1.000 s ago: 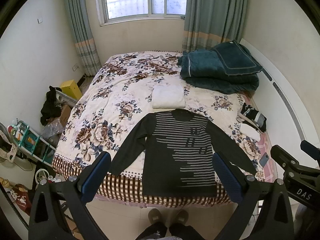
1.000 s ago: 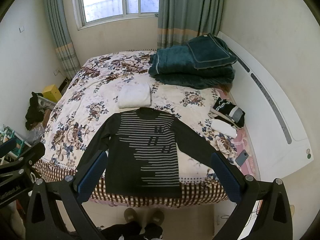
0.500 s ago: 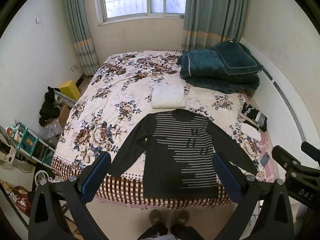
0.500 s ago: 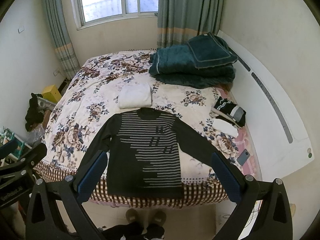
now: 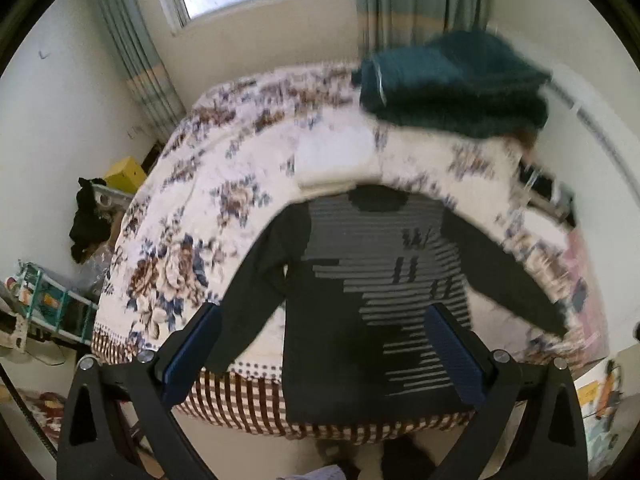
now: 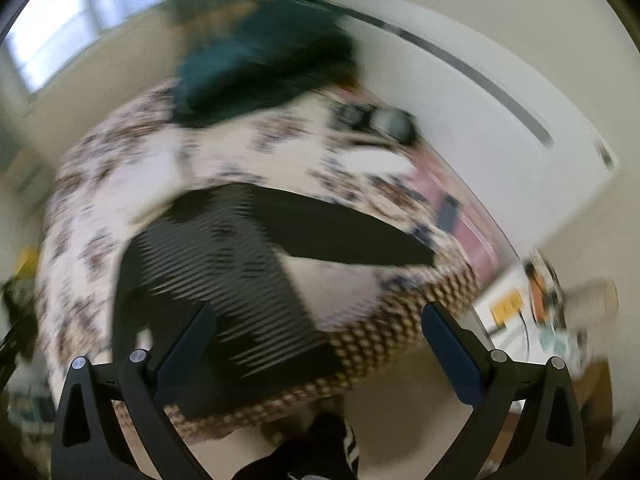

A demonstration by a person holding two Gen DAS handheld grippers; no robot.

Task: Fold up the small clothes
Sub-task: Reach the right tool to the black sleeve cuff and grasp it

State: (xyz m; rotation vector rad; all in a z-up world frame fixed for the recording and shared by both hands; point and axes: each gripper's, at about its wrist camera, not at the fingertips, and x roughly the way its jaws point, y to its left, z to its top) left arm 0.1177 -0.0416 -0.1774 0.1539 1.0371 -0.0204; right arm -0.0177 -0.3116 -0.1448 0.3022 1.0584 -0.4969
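Observation:
A dark long-sleeved sweater (image 5: 372, 280) with grey stripes lies spread flat, sleeves out, at the near edge of the floral bed (image 5: 192, 248). It also shows, blurred, in the right wrist view (image 6: 224, 264). My left gripper (image 5: 320, 344) is open and empty, above the sweater's lower half. My right gripper (image 6: 316, 340) is open and empty, above the sweater's right hem and the bed corner (image 6: 400, 320). A folded white garment (image 5: 336, 156) lies beyond the collar.
A teal folded blanket (image 5: 452, 84) sits at the bed's far right. Dark and white items (image 5: 544, 192) lie along the right edge by the wall. A shelf and clutter (image 5: 48, 304) stand on the floor left. A phone (image 6: 446, 212) lies near the right edge.
Both grippers have moved down and forward toward the bed; the sweater looms larger. The right gripper has swung and tilted rightward, blurring its view. Both stay open.

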